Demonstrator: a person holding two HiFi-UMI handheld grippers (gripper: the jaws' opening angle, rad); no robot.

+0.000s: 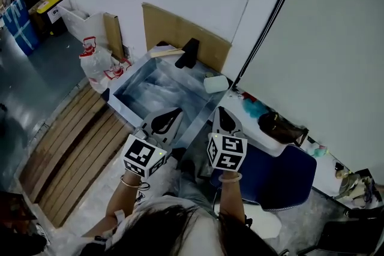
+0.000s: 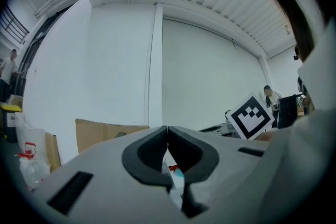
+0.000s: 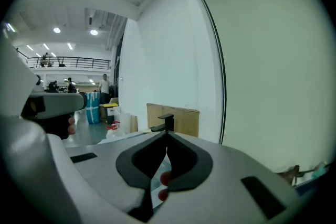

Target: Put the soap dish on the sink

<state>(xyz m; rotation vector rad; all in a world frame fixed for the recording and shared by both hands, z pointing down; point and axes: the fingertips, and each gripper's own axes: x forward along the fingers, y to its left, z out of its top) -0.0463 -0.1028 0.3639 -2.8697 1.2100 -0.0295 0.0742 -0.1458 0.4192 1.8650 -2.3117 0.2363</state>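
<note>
A white rounded soap dish lies at the far right corner of the steel sink, on its rim by the wall. A black faucet stands at the sink's back edge. My left gripper hovers over the sink's near right part, jaws shut and empty. My right gripper hangs over the counter just right of the sink, a little short of the dish, also shut with nothing held. Both pairs of tips meet in the gripper views. The dish does not show in either gripper view.
Cardboard leans on the wall behind the sink. A teal thing and a dark brown one lie on the counter above a blue cabinet. A wooden slatted pallet and plastic bags sit at the left.
</note>
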